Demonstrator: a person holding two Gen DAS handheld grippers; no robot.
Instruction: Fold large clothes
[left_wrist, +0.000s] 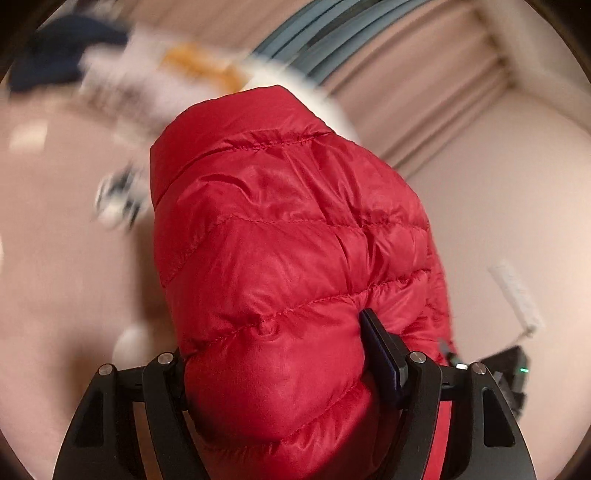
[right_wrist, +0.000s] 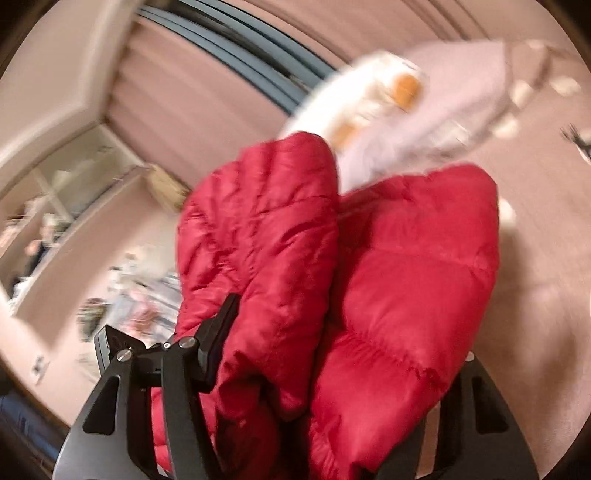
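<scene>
- Left wrist view: left gripper (left_wrist: 291, 373) clamped on a thick bunch of the red quilted jacket (left_wrist: 288, 229), bulging forward past the jaws.
- Right wrist view: right gripper (right_wrist: 332, 354) closed on two puffed folds of the jacket (right_wrist: 406, 277).
- White patterned cloth (right_wrist: 399, 110) behind the jacket, blurred.
- Step judged: carrying the folded bundle to lay-down.
- Next: level lowering, both grips kept until the jacket rests.
</scene>
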